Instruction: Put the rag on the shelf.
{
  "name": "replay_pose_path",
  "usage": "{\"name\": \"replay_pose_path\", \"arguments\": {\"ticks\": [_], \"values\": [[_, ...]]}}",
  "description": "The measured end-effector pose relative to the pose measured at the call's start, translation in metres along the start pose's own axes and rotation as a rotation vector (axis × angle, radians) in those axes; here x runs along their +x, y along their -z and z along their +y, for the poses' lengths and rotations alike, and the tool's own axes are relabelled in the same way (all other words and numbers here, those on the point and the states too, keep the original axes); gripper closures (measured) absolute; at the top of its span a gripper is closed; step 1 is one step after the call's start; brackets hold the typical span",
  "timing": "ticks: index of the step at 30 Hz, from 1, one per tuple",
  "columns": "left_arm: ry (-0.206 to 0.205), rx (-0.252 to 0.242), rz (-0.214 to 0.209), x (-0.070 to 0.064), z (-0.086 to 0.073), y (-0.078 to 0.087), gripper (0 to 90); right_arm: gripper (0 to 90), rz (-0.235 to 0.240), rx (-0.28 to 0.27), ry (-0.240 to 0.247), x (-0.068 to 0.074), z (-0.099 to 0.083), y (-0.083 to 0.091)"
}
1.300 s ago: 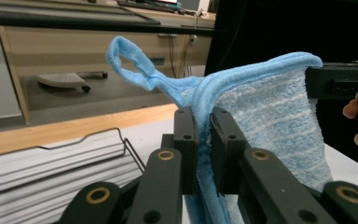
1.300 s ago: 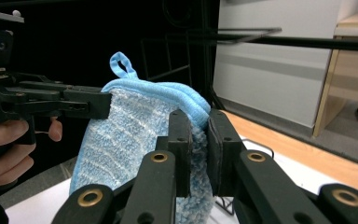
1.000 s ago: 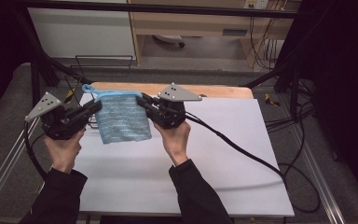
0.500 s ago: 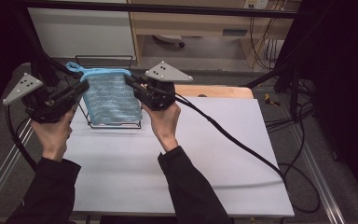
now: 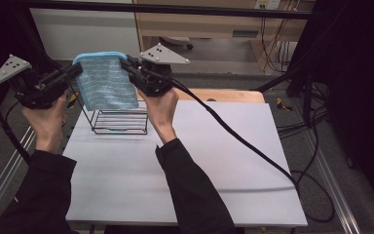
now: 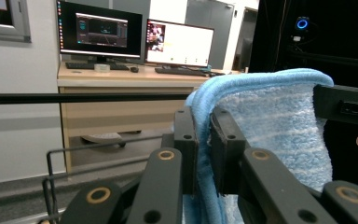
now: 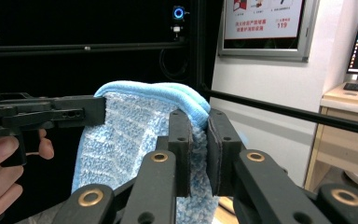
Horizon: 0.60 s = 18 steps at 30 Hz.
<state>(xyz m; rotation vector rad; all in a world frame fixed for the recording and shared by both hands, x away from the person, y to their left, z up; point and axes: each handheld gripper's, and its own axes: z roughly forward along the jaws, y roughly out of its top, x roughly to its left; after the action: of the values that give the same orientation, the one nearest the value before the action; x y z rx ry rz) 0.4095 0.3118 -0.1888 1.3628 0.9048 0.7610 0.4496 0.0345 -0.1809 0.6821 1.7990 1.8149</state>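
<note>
A folded light-blue towel (image 5: 106,82) hangs in the air, held by its two top corners above a black wire rack (image 5: 119,122). My left gripper (image 5: 78,69) is shut on the towel's left top corner, and the blue edge (image 6: 204,140) is pinched between its jaws. My right gripper (image 5: 125,64) is shut on the right top corner, with the cloth (image 7: 135,140) clamped there too. The towel's lower edge hangs just over the rack's top wires. The far gripper (image 7: 81,112) shows in the right gripper view.
The rack stands at the back left of the white table (image 5: 214,161). A cable (image 5: 233,136) trails from my right gripper across the table to its right edge. A wooden desk (image 6: 121,74) with monitors stands behind the table.
Both grippers have lifted the towel off the table and carried it up and back, so it now hangs above the wire rack, which was hidden behind it before.
</note>
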Motion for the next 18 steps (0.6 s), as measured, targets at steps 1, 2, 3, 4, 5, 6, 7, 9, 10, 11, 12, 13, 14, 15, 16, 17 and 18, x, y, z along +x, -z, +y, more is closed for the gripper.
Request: {"name": "replay_pose_path", "arguments": {"ticks": [1, 2, 3, 4, 5, 6, 7, 9, 10, 11, 12, 13, 14, 15, 16, 17, 18], "values": [[-0.003, -0.002, 0.004, 0.001, 0.003, -0.001, 81.8, 81.8, -0.002, -0.002, 0.005, 0.0, 0.002, -0.002], [-0.006, -0.004, 0.007, 0.003, 0.005, -0.001, 81.8, 81.9, -0.004, -0.005, 0.007, 0.0, 0.004, -0.005], [-0.006, -0.008, 0.009, 0.004, 0.008, -0.002, 81.8, 81.9, -0.006, -0.007, 0.012, -0.001, 0.007, -0.007], [-0.005, -0.011, 0.012, 0.005, 0.01, -0.003, 81.8, 81.9, -0.007, -0.009, 0.012, -0.001, 0.009, -0.009], [-0.002, -0.015, 0.015, 0.007, 0.013, -0.004, 81.8, 81.8, -0.008, -0.011, 0.015, -0.002, 0.011, -0.011], [0.001, -0.017, 0.017, 0.008, 0.016, -0.006, 81.8, 81.9, -0.01, -0.014, 0.016, -0.002, 0.014, -0.014], [0.004, -0.018, 0.019, 0.01, 0.018, -0.007, 81.8, 81.8, -0.012, -0.016, 0.021, -0.002, 0.017, -0.016], [0.004, -0.023, 0.021, 0.013, 0.024, -0.01, 81.8, 81.8, -0.017, -0.021, 0.031, -0.003, 0.023, -0.02], [0.008, -0.028, 0.02, 0.014, 0.026, -0.011, 81.8, 81.8, -0.017, -0.023, 0.032, -0.003, 0.025, -0.022], [0.01, -0.031, 0.023, 0.015, 0.028, -0.013, 81.8, 81.8, -0.018, -0.033, 0.033, -0.003, 0.027, -0.023], [0.01, -0.031, 0.026, 0.016, 0.03, -0.014, 81.7, 81.8, -0.018, -0.035, 0.038, -0.004, 0.029, -0.025], [0.012, -0.033, 0.028, 0.017, 0.032, -0.016, 81.8, 81.8, -0.023, -0.036, 0.041, -0.004, 0.031, -0.027], [0.01, -0.033, 0.032, 0.018, 0.033, -0.017, 81.8, 81.8, -0.027, -0.037, 0.045, -0.005, 0.031, -0.029], [0.005, -0.034, 0.035, 0.019, 0.035, -0.019, 81.8, 81.8, -0.029, -0.036, 0.046, -0.006, 0.033, -0.031], [0.004, -0.035, 0.038, 0.021, 0.036, -0.021, 81.8, 81.8, -0.032, -0.036, 0.046, -0.007, 0.033, -0.033], [0.004, -0.036, 0.04, 0.022, 0.037, -0.023, 81.8, 81.8, -0.033, -0.037, 0.046, -0.009, 0.034, -0.035], [0.004, -0.036, 0.042, 0.024, 0.038, -0.026, 81.7, 81.8, -0.034, -0.035, 0.045, -0.011, 0.036, -0.038]]}}
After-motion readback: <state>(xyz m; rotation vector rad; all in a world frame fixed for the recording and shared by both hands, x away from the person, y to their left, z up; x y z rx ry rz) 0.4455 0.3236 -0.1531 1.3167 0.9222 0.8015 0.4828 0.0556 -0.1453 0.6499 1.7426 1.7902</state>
